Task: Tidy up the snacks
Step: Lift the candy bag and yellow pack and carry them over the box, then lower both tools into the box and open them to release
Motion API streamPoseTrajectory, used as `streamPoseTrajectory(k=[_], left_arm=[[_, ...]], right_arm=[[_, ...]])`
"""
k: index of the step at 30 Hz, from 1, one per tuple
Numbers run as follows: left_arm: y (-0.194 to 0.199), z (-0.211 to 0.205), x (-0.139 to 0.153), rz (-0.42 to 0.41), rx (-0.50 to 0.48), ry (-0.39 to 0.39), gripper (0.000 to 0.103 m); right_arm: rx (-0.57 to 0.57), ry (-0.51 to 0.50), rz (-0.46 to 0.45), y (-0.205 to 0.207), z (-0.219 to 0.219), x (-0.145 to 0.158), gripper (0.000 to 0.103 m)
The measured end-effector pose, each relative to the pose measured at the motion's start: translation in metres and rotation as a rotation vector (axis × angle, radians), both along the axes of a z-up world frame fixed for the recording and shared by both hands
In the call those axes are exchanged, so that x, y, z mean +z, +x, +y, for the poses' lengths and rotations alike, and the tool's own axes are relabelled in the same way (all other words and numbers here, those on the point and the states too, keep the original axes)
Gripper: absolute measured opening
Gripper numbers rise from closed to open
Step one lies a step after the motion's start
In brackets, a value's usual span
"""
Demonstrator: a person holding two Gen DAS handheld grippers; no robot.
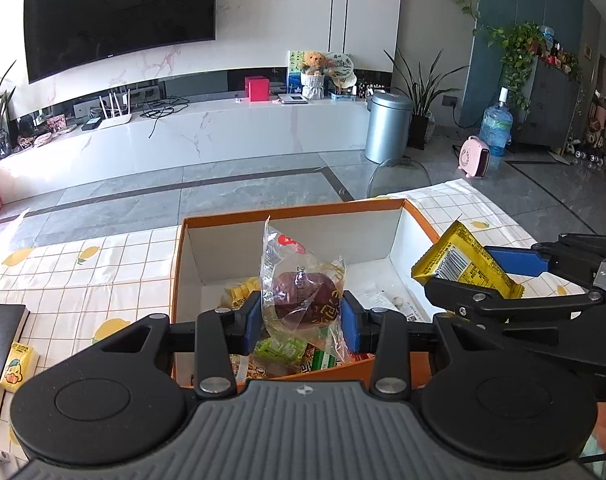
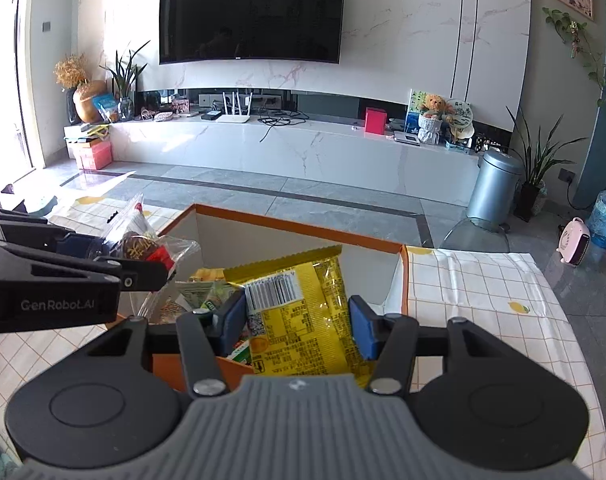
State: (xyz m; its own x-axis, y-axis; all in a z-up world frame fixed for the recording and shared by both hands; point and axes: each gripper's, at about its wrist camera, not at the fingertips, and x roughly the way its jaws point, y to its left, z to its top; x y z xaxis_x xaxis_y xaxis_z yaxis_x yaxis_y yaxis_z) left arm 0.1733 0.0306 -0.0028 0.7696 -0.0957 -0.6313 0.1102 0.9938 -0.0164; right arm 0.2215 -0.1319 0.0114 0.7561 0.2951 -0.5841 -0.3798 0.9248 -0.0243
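An orange box (image 1: 295,212) with a white inside stands on the table and holds several snack packets at its near end. My left gripper (image 1: 301,318) is shut on a clear bag with a dark red snack (image 1: 303,292), held over the box's near end. My right gripper (image 2: 297,322) is shut on a yellow packet (image 2: 299,312) over the same box (image 2: 303,232). In the left wrist view the right gripper (image 1: 483,276) and yellow packet (image 1: 459,264) hang over the box's right wall. In the right wrist view the left gripper (image 2: 143,258) holds the clear bag (image 2: 143,240) at left.
The table wears a white checked cloth with lemon prints (image 1: 103,264). A black book (image 1: 1,344) and a small yellow carton (image 1: 19,368) lie at the table's left. A glass chair back (image 1: 399,178) stands beyond the far edge.
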Motion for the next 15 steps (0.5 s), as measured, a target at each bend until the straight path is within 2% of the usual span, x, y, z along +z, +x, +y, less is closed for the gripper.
streamPoseTrajectory(k=[11,15], left_arm=[[0.045,-0.006,-0.043,0.155,-0.056,0.040,0.045],[0.059,-0.003,-0.054,0.205,-0.062,0.036,0.044]], right_arm=[[0.028,-0.198,0.105,0.069,0.022,-0.051,0.052],[0.046,-0.227,0.179,0.087,0.027,-0.065,0.052]])
